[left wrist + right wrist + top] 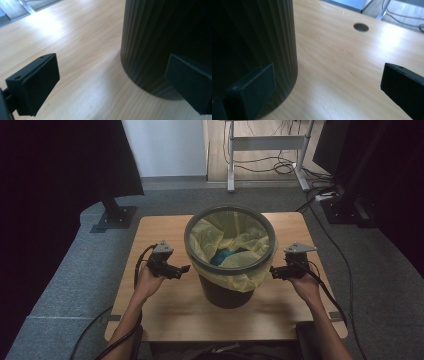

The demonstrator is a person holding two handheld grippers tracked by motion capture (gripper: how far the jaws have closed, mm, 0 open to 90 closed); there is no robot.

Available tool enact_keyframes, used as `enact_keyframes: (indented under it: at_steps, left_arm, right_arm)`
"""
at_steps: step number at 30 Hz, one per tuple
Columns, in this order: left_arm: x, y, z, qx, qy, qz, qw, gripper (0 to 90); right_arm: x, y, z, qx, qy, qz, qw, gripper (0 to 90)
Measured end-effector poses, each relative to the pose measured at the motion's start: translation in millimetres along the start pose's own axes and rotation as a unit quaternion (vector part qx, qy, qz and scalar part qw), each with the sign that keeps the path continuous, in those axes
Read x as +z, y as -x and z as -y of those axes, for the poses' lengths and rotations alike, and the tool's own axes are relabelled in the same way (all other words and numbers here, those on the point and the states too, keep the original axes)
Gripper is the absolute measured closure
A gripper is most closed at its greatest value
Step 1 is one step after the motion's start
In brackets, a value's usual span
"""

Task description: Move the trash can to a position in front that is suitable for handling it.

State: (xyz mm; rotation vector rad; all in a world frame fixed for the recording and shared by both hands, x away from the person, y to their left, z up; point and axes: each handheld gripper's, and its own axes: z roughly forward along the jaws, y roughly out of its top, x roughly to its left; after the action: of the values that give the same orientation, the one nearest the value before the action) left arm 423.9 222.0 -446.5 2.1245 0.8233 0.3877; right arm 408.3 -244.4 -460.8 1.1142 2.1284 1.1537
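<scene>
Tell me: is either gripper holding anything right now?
No. Left gripper and right gripper are both open, flanking the bin without gripping it.

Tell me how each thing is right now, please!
Bin: upright on the table, open top.
Yellow bag: lining the bin, folded over its rim.
Blue thing: lying in the bag.
Left gripper: open, beside the bin, holding nothing.
Right gripper: open, beside the bin, holding nothing.

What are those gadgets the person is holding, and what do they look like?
Two black handheld grippers, the left gripper and the right gripper. Each has two flat, square black jaws, a grey three-cornered plate on top and a trailing black cable. The person's forearms are bare, with no sleeves.
</scene>
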Motion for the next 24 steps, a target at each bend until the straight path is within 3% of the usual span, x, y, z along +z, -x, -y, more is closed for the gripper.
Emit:
enact_keyframes:
  at_steps: [11, 24]
  left_arm:
    - [-4.3, -2.3, 34.7, 0.000, -0.027, -0.009, 0.9996, 0.0]
    - [3.8, -9.7, 75.7, -0.034, -0.049, -0.011, 0.9981, 0.0]
  right_arm:
    - [-11.7, 10.8, 35.5, 0.022, -0.029, 0.009, 0.9993, 0.0]
    - [-10.4, 19.2, 83.0, 0.043, -0.058, 0.027, 0.9970, 0.0]
